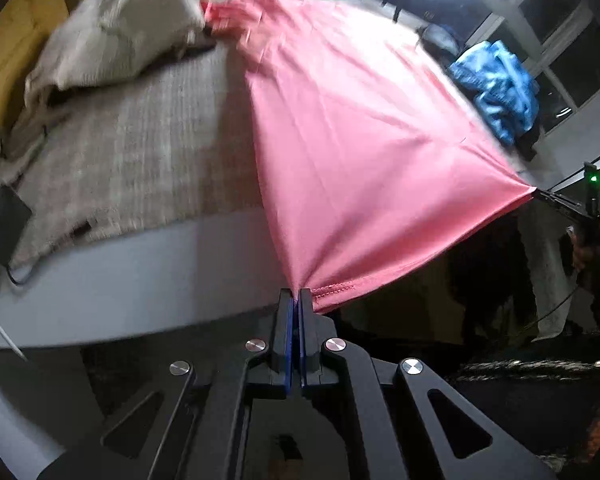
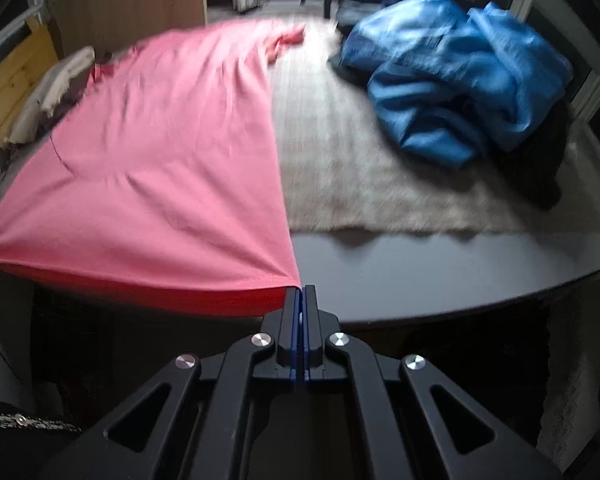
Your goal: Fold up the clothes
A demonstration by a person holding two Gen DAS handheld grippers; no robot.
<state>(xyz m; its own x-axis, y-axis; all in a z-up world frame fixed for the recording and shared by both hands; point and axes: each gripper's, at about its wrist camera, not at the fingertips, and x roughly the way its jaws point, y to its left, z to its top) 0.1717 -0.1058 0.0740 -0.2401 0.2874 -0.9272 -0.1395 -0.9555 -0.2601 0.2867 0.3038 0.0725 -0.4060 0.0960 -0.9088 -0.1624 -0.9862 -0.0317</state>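
I have the left gripper [image 1: 299, 294] clamped on one hem corner of the pink cotton T-shirt [image 1: 340, 120] and the right gripper [image 2: 300, 291] clamped on the other. The hem hangs taut between them off the near edge of the beige woven bedspread [image 2: 360, 168]. The shirt's long axis runs away toward the upper frame, sleeves farthest, so I judge the fold must carry the hem forward, both grippers equally near.

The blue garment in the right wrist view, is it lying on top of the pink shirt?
No, the blue garment sits crumpled on the beige blanket, apart from the pink shirt.
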